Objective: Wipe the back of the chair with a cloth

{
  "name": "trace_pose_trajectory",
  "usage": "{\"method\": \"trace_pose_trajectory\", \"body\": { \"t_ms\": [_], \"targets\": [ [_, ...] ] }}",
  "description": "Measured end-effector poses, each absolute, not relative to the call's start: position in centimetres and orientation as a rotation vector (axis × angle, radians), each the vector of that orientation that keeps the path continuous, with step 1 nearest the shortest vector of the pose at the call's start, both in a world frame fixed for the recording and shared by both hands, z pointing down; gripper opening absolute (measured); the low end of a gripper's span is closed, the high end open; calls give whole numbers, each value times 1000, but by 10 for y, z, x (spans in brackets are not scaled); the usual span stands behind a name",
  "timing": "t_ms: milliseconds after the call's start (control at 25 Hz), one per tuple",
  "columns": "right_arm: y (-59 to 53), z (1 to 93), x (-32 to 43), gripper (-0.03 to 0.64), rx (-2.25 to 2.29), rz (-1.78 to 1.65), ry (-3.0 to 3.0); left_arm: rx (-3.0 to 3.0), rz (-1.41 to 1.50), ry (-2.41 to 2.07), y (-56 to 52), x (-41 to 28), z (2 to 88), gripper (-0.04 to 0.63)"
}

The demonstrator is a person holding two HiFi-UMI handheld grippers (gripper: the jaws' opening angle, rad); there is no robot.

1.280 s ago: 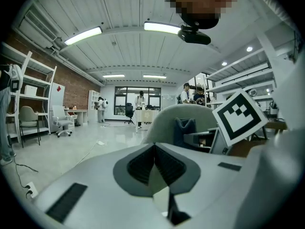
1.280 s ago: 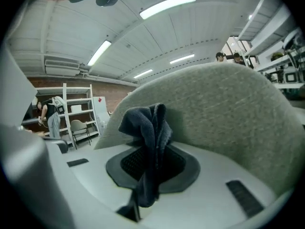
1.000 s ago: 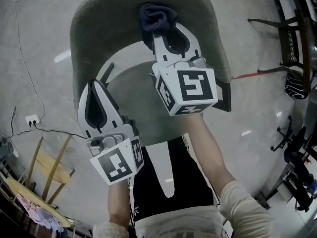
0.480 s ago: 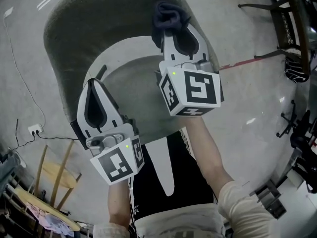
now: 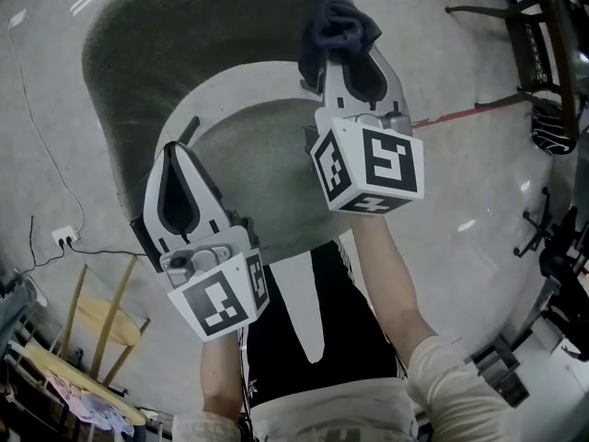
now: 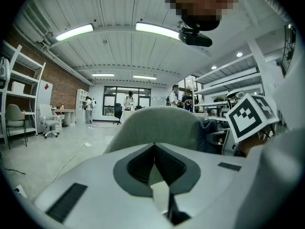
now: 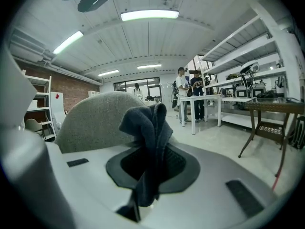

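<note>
The right gripper [image 7: 148, 152] has its fingers pinched on the cloth [image 7: 147, 124], but only on the lower part. Most of it sticks up past the tips in a loose wad. In the head view that wad [image 5: 339, 26] sits at the right edge of the chair [image 5: 184, 53] back, near the top. I can't tell if it's actually pressing on the fabric or just next to it.

The left gripper [image 5: 175, 153] has its fingers closed on nothing. It hangs over the seat on the left side, not touching the chair as far as I can see.

What I'd worry about:
- The back looks like fuzzy fabric, so dragging the wad across it could tug the cloth out of the fingers.
- Being this close to the edge, a stroke could slide off and wipe air.
- Nothing is steadying the chair, so a hard push might shift it.
</note>
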State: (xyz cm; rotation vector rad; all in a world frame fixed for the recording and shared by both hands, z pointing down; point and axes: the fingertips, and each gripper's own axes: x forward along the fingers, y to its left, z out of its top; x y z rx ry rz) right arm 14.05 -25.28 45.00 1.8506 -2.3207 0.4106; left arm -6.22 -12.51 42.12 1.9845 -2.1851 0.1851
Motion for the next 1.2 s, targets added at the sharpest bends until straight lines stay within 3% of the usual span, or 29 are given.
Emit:
{"method": "trace_pose_trajectory", "body": {
  "t_ms": [400,920,1200],
  "targets": [
    [-238,423,78,58,1579,282,-2579,1893,188,-2259,-108,-90,422,15],
    [-125,447,-103,58,644,267,-2905,1591,127,-2507,-36,-158,422,15],
    [-40,494,-143,58,121,269,-2839,1418,125,-2581,13,-185,435,15]
  ]
}}
